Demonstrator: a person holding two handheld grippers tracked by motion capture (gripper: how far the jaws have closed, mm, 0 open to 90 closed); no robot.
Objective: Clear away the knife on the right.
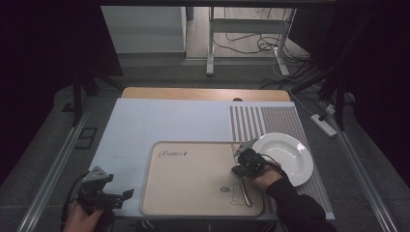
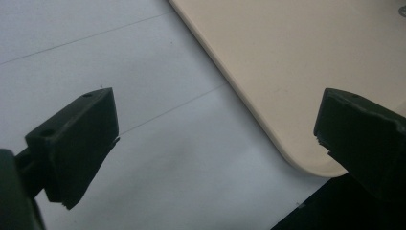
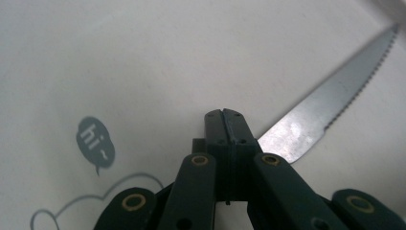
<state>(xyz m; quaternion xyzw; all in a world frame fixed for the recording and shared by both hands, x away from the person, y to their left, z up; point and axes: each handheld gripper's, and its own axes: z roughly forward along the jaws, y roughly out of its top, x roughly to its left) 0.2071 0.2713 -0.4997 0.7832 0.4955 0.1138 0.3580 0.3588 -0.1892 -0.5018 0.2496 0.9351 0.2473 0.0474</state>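
Observation:
A beige tray with a "Rabbit" print lies on the pale mat near the front edge. A serrated table knife lies along the tray's right side, handle nearest me. My right gripper sits low over the knife's blade. In the right gripper view its jaws are pressed together, and the blade runs out from behind them to the upper right, lying flat. My left gripper hovers open off the tray's front left corner, with nothing between its fingers.
A white plate rests on a striped placemat right of the tray, close to my right hand. The pale blue mat covers the table's left and far part. Metal rails run along both sides.

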